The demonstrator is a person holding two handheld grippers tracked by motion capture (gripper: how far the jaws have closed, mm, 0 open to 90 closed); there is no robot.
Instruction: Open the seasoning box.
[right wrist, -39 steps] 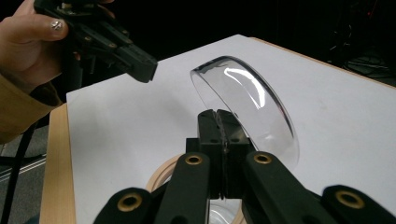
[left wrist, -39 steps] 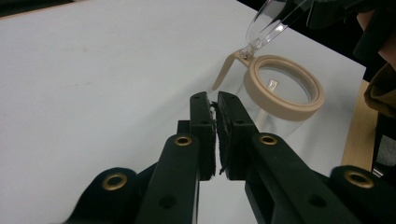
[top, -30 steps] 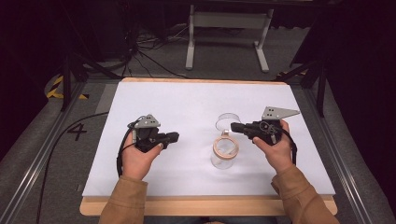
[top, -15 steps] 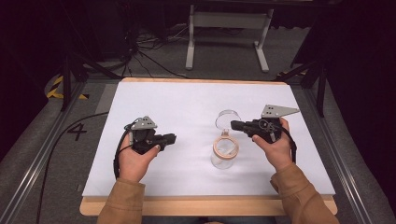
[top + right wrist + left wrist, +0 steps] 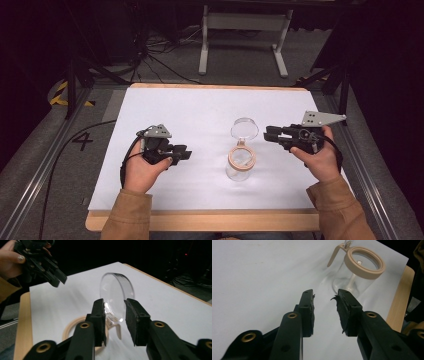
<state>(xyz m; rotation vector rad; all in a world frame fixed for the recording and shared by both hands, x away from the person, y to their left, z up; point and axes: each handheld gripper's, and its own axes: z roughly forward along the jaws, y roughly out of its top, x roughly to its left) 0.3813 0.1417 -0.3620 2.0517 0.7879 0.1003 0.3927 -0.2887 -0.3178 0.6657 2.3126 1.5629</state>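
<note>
Currently glass jar (image 5: 240, 161) with flipped-up lid (image 5: 244, 128) sits between both grippers, left gripper (image 5: 184, 154) and right gripper (image 5: 268, 133) just opened, gripping nothing, jar untouched.

Wooden table (image 5: 200, 221), white sheet (image 5: 200, 115) covering it, clear jar (image 5: 240, 162) on the sheet, lid apparently hinged open

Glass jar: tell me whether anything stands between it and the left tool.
Nothing visible does. The left tool points at the glass jar with open jaws, and bare white table lies between them. The jar's hinged lid stands open on its far side.
</note>
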